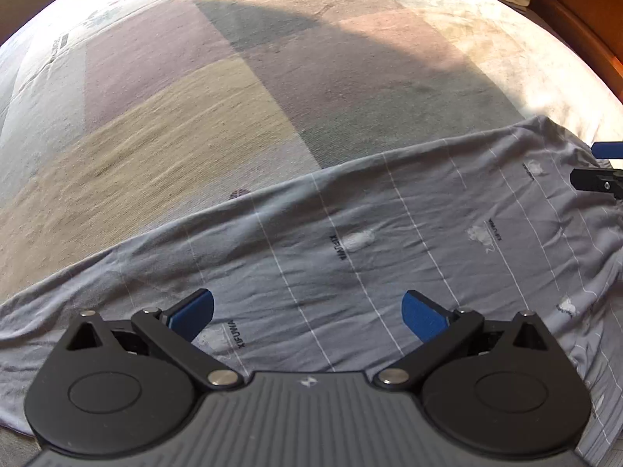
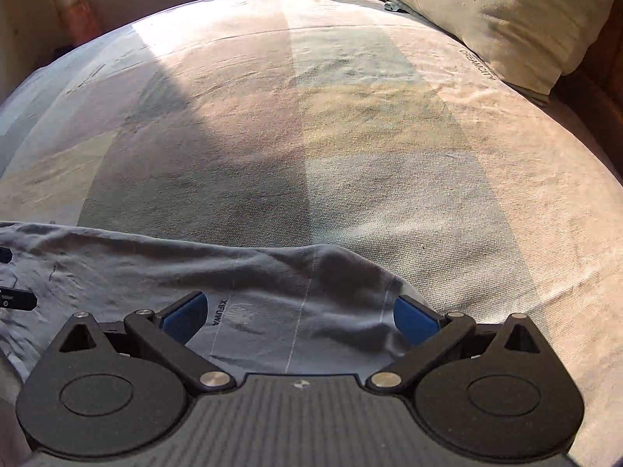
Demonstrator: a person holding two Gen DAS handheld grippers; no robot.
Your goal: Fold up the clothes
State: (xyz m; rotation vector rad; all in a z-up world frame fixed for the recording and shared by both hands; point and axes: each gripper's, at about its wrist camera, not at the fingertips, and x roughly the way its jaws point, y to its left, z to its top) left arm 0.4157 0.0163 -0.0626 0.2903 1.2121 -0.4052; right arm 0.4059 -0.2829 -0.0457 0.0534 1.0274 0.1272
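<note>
Sunlit bed [image 2: 350,136] is overlaid near its front edge by a grey garment [image 1: 350,241], flattened for folding, each hand-held gripper [image 1: 307,311] [image 2: 300,311] held wide open and empty above it.

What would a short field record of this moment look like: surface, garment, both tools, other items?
surface: bed with a patchwork cover
garment: grey garment with thin white lines and small prints, spread flat near the front edge
left tool: open, over the garment, holding nothing
right tool: open, over the garment's rumpled end, holding nothing
other: pillow printed DREAMCITY at the far right
</note>
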